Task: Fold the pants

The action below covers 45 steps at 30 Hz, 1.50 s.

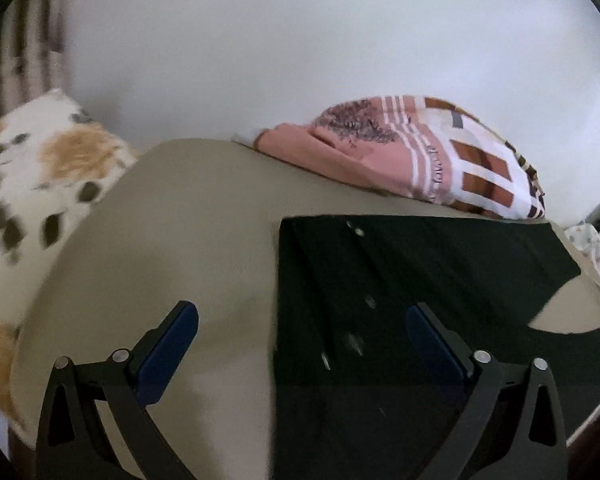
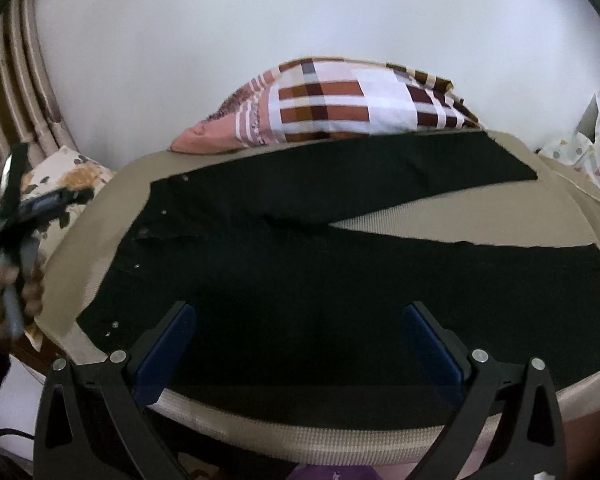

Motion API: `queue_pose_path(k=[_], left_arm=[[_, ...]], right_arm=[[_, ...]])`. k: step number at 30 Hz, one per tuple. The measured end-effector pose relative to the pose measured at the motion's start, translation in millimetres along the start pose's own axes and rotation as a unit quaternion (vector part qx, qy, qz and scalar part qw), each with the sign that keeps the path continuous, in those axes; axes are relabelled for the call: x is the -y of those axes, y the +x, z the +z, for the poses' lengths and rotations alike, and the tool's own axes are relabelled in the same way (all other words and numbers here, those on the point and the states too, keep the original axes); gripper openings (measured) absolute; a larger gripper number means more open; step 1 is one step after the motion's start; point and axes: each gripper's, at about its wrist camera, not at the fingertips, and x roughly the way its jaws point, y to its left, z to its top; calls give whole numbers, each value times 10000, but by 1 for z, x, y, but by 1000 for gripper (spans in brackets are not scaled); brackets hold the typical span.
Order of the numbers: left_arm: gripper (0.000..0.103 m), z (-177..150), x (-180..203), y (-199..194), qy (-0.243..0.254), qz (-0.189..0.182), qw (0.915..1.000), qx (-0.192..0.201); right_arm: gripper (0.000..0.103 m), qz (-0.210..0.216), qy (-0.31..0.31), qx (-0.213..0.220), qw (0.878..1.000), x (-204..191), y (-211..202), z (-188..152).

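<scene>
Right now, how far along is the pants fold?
Done: black pants lie flat, legs spread, on the beige surface. In hand: nothing; left gripper and right gripper hover with jaws open. Left: every fold; none shows yet.

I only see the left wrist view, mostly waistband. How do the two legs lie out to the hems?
Observer: The pants lie flat, legs splayed in a V with bare beige surface between them.
Operator: Where are the right tongs?
Observer: The right tongs are open above the near leg, holding nothing.
Operator: And mine, seen from outside?
Observer: The left tongs show blurred, past the waistband end, in front of the floral pillow.
</scene>
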Motion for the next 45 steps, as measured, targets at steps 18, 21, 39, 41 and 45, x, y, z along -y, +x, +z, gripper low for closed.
queue_pose_path(k=[18,21,39,41,45], left_arm=[[53,60,-27,176,403,-1336,9822,-1259],[53,62,-30,184,291,-1615,9774,-1331],[16,49,9,58,11,-1326,9910,190],[16,39,19,31,79,-1415,9890,410],[16,13,33,-10,129,-1614,9849,607]], right_arm=[[103,-318,64,-817,9961,14,66,-2],[103,-332,20,-836,9959,14,68,-2],[103,1226,690,-605,9882,35,91,74],[103,1952,1449,-839,9664,52,118,102],[100,2687,2419,-1139,9254,70,172,140]])
